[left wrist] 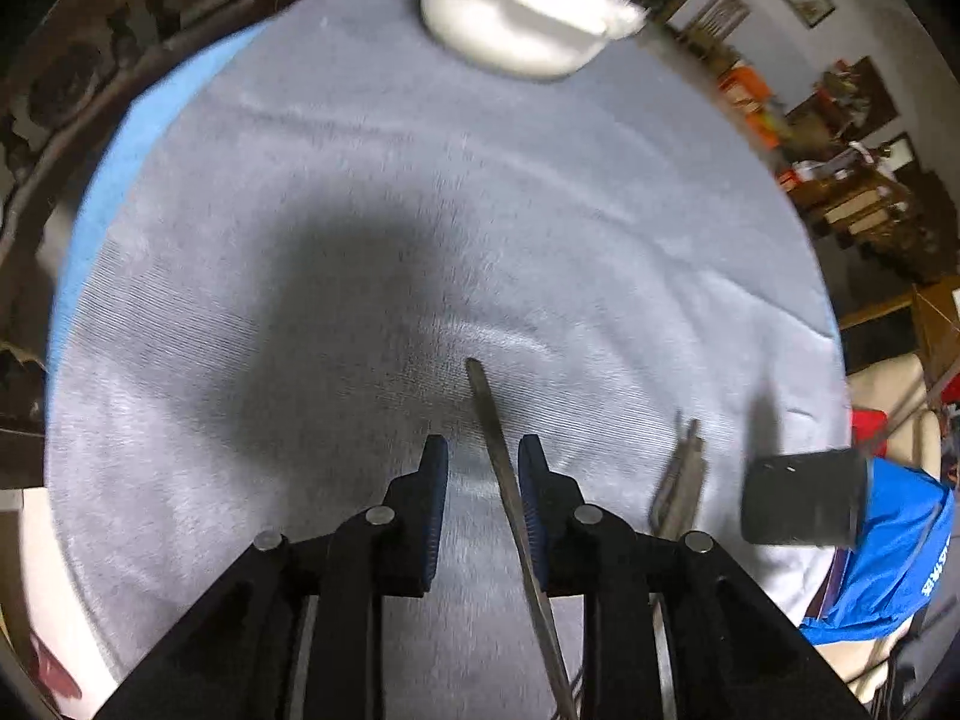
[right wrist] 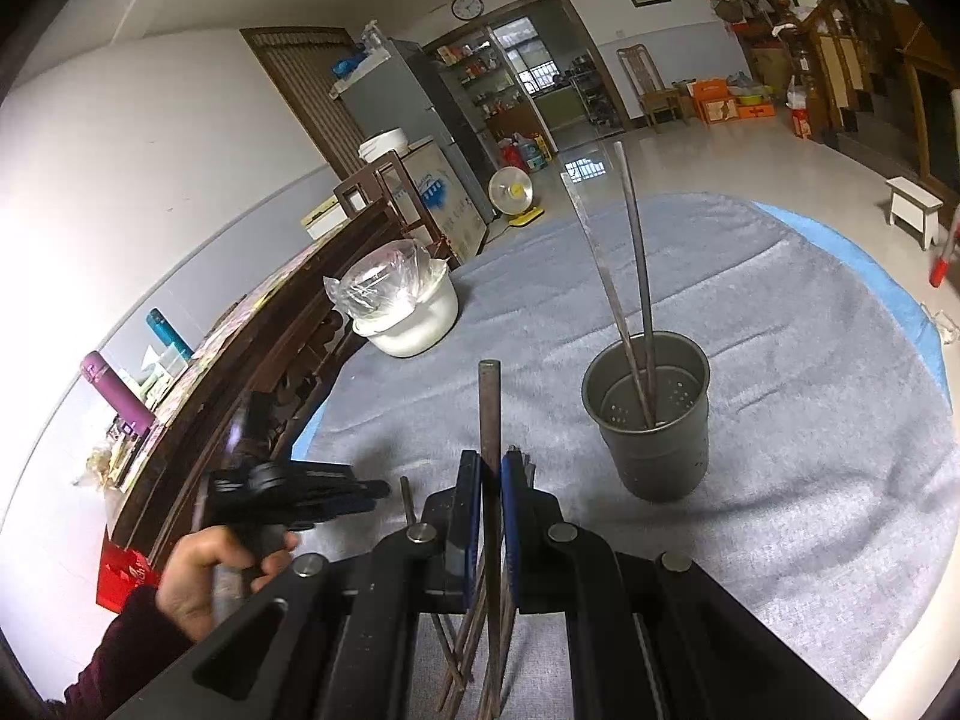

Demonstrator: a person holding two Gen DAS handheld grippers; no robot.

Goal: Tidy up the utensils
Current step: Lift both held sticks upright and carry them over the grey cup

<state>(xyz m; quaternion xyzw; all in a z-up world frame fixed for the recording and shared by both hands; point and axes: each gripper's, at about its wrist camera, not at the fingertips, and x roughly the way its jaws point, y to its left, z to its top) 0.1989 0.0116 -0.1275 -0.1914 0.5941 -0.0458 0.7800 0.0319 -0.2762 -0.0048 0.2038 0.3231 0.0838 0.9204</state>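
In the left wrist view my left gripper (left wrist: 483,450) is open just above the grey cloth (left wrist: 360,210). A metal chopstick (left wrist: 498,450) lies between its fingers, close to the right pad. More chopsticks (left wrist: 681,486) lie to the right. In the right wrist view my right gripper (right wrist: 492,462) is shut on one metal chopstick (right wrist: 489,408) that points forward. Several more chopsticks (right wrist: 468,648) lie under it. A grey metal holder (right wrist: 651,414) stands ahead to the right with two chopsticks (right wrist: 624,276) in it. The left gripper (right wrist: 300,495) shows at the left.
A white bowl covered with plastic film (right wrist: 402,306) stands at the far left side of the table and shows blurred in the left wrist view (left wrist: 522,18). A dark wooden bench (right wrist: 240,348) runs along the table's left edge. The cloth's blue edge (right wrist: 888,282) curves at the right.
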